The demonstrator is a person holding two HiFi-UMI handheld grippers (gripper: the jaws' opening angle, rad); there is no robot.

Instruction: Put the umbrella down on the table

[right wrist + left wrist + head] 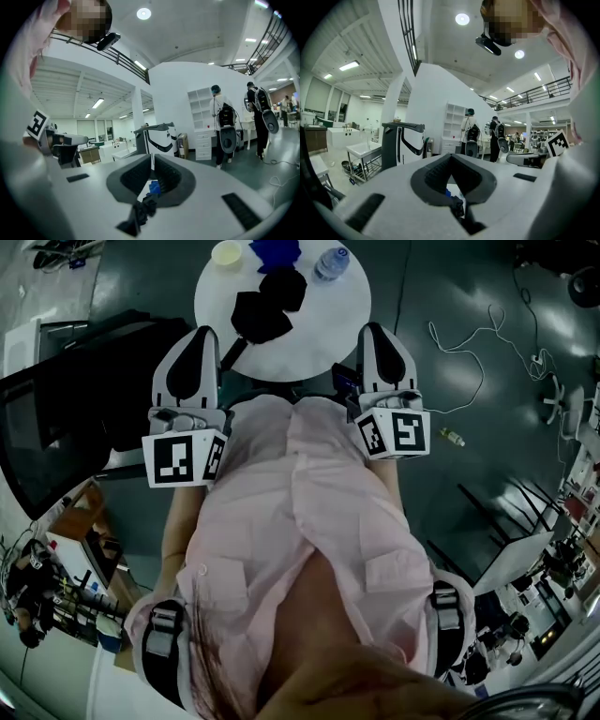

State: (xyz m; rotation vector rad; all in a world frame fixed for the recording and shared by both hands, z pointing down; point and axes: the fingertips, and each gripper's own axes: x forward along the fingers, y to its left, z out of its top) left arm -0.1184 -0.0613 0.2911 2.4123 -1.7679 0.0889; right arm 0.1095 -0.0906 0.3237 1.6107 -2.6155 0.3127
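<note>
The left claw point(199, 334) is closed with nothing between its jaws, which meet at the tip in the left gripper view point(451, 157). The right claw point(380, 330) is also closed and empty, its jaws drawn together point(152, 158). Both are held side by side in front of the person's pink shirt point(300, 521), apart from each other and pointing toward the round white tabletop point(347, 324). The black umbrella point(267, 306) lies folded on that tabletop, ahead of and below both claws, roughly between their lines and touching neither. Beyond it, near the far rim, sit a cup point(226, 253), a blue object point(275, 251) and a bottle point(331, 262).
</note>
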